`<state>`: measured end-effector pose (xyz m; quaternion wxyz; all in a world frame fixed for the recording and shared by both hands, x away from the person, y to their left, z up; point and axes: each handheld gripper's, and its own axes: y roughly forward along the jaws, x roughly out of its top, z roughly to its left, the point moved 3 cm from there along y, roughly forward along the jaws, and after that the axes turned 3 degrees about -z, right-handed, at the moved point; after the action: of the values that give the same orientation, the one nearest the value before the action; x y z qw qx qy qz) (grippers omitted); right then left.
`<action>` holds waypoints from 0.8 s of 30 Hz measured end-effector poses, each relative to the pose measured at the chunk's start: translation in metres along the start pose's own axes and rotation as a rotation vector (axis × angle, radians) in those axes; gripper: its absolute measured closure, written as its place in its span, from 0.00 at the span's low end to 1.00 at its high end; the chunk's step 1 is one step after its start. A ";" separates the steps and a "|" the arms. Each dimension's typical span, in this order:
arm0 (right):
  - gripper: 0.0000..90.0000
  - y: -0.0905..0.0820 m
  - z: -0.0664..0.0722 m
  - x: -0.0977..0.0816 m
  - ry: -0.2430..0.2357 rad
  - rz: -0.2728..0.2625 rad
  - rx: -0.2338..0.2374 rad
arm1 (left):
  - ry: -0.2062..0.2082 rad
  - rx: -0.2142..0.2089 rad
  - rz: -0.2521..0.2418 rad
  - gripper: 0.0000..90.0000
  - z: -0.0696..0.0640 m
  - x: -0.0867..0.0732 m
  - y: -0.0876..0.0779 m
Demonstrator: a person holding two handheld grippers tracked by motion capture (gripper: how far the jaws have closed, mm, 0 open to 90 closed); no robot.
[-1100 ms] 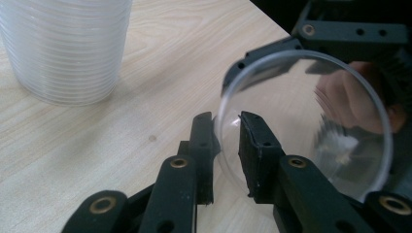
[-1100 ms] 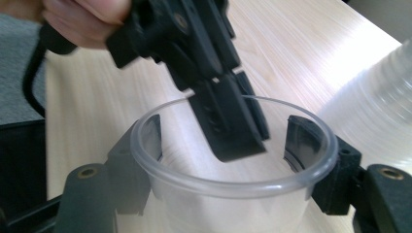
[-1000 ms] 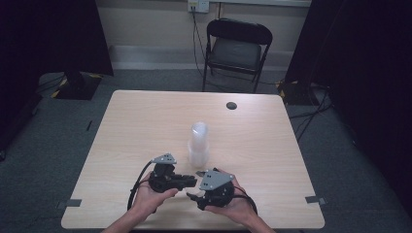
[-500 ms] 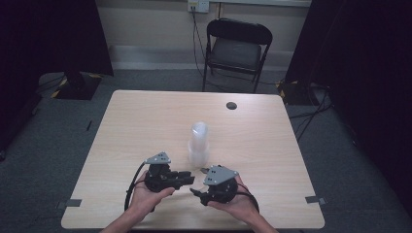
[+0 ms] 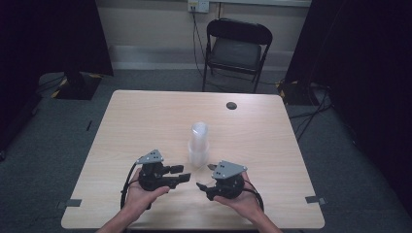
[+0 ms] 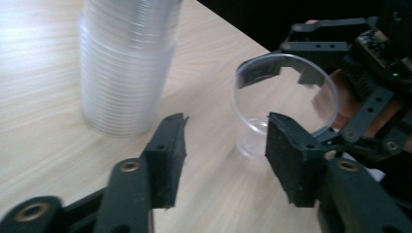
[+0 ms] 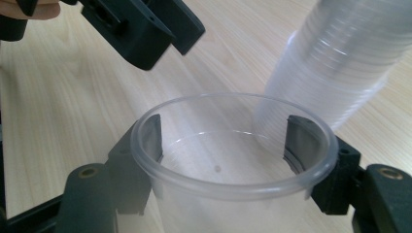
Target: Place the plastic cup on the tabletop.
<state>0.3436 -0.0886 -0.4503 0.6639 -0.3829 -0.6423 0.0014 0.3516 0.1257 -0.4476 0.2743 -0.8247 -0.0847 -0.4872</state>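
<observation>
— Any writing or labels to read?

— None I can make out. My right gripper [image 7: 223, 160] is clamped on a single clear plastic cup [image 7: 233, 150], one jaw at each side under its rolled rim; the cup is smooth, round and see-through.

— And your other hand?

— My left gripper [image 6: 223, 145] has just been opening; its jaws stand apart with nothing between them, pointing level at the cup. Both hands rest low at the near edge of the pale wooden table [image 5: 145, 121], just in front of the upright ribbed stack of cups [image 5: 198, 143].
</observation>
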 end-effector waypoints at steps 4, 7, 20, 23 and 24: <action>0.34 -0.002 -0.005 0.000 0.021 -0.006 -0.006 | 0.017 0.057 -0.001 0.48 0.003 -0.001 0.000; 0.34 -0.005 -0.012 0.000 0.069 -0.024 -0.007 | 0.034 0.087 0.002 0.45 0.006 0.000 -0.001; 0.34 -0.012 -0.028 0.000 0.149 -0.056 -0.023 | 0.074 0.161 0.023 0.39 0.013 0.004 -0.006; 0.34 -0.018 -0.034 0.004 0.171 -0.082 -0.037 | 0.089 0.176 0.038 0.37 0.014 0.002 -0.007; 0.34 -0.020 -0.035 0.004 0.180 -0.099 -0.023 | 0.075 0.177 0.039 0.36 0.015 0.001 -0.007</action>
<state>0.3642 -0.1186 -0.4319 0.7136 -0.3569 -0.5984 -0.0732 0.3601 0.1396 -0.4494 0.3587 -0.7798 -0.1010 -0.5030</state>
